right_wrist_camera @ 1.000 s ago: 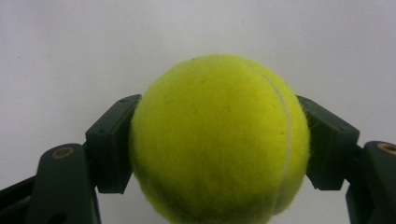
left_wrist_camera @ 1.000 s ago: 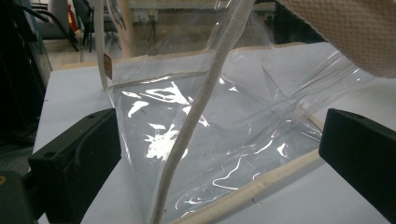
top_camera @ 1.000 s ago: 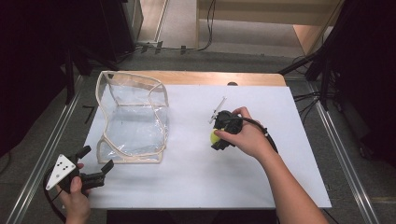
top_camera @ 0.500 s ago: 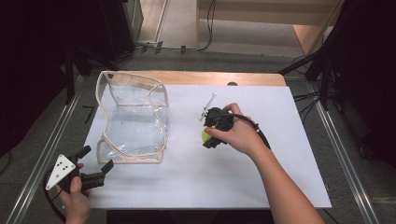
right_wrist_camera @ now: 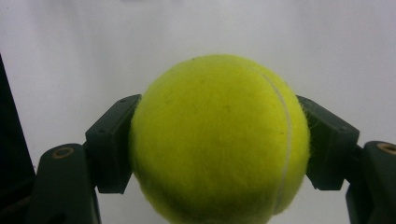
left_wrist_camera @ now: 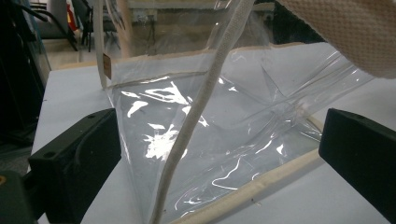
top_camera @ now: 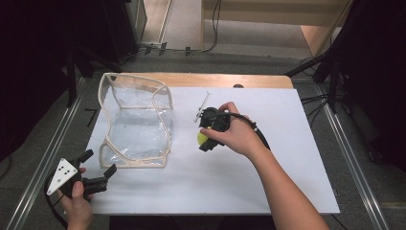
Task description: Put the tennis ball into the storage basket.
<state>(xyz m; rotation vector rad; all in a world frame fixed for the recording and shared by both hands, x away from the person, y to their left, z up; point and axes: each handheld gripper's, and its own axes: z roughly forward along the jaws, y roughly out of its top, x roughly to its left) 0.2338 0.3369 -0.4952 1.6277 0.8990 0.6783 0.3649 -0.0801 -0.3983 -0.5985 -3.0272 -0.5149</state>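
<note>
A yellow-green tennis ball [right_wrist_camera: 219, 140] sits squeezed between the two black jaws of my right gripper [right_wrist_camera: 219, 135], which is shut on it. In the high view the right gripper [top_camera: 203, 140] holds the ball [top_camera: 202, 137] a little above the white sheet, just right of a clear plastic bag [top_camera: 136, 120] with beige trim. The bag stands open on the left part of the sheet. My left gripper [top_camera: 99, 162] is open at the bag's near left corner. In the left gripper view its jaws [left_wrist_camera: 219, 154] stand wide on either side of the bag's corner [left_wrist_camera: 210, 121] without pressing it.
A white sheet [top_camera: 287, 143] covers the wooden table [top_camera: 215, 80]. Metal rails [top_camera: 356, 167] run along both table sides. Black stands and cables [top_camera: 330, 91] crowd the far right. Dark equipment stands at the far left.
My right hand has carried the tennis ball leftward toward the bag and slightly up. The left gripper has stayed where it was.
</note>
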